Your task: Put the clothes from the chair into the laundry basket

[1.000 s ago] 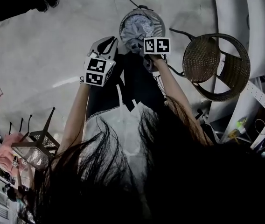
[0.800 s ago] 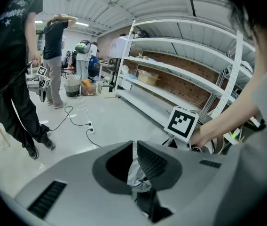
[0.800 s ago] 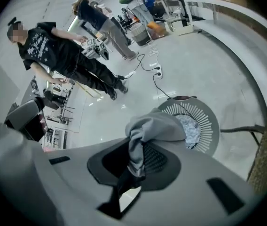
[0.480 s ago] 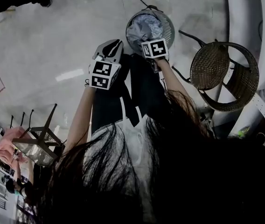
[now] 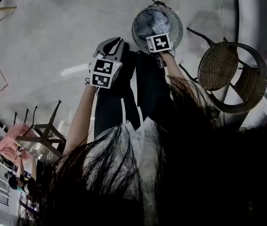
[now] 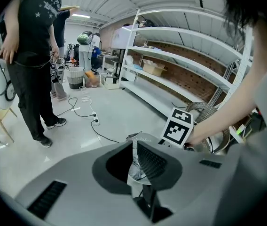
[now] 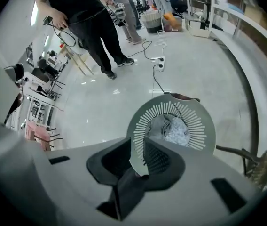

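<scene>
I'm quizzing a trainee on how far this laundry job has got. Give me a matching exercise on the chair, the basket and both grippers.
Things:
1 chair
2 basket
3 right gripper
4 left gripper

States:
a held above the basket's near rim
b clothes inside
c seat bare
d off to the basket's side, not over it

Pairs: 1-c, 2-b, 3-a, 4-d

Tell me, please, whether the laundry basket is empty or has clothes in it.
Not empty: crumpled pale fabric lies inside the laundry basket, visible through its open top in the right gripper view.
</scene>
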`<state>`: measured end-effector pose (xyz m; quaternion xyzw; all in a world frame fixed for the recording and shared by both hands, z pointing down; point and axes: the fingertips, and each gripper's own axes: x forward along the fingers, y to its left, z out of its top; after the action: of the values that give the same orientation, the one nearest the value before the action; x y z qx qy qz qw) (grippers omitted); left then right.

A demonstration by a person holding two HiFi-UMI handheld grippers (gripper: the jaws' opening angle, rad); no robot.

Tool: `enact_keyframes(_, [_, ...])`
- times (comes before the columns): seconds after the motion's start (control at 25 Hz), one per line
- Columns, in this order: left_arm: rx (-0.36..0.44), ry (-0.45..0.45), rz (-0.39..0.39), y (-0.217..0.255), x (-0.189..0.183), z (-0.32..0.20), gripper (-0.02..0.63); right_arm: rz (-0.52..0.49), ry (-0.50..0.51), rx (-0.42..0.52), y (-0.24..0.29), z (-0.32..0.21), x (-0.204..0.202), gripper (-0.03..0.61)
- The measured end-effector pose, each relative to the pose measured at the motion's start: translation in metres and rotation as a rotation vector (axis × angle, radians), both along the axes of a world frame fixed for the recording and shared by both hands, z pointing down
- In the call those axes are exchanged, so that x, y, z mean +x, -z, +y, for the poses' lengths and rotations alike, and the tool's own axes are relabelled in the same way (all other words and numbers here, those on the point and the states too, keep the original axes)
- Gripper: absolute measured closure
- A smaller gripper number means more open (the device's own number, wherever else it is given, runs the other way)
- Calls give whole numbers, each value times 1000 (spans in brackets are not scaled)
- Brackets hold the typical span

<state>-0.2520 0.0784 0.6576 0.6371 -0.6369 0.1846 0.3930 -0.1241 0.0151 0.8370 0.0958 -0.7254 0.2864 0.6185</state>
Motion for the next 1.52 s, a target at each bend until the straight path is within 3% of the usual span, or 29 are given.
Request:
enact_keyframes(0.2, [8, -17, 5, 4, 8, 1, 574, -60, -53, 7, 12, 1, -2, 509])
enact_keyframes(0.4, [30, -41, 0, 14, 10, -5, 574, -188, -230, -3, 44, -4, -11, 509])
enact_keyframes(0.68, [78, -105, -20, 43, 8, -25, 574, -345, -364, 95, 119, -34, -12, 509])
enact_keyframes(0.88, [123, -162, -43, 79, 14, -43, 574, -384, -384, 182, 176, -49, 0, 509])
enact_keyframes(1.2, [195, -261, -45, 126, 45, -52, 574, -495, -505, 249, 254, -57, 25, 509])
enact_keyframes(1.52, [241, -349, -1, 155, 64, -41, 574, -550, -579, 300, 308, -22, 36, 509])
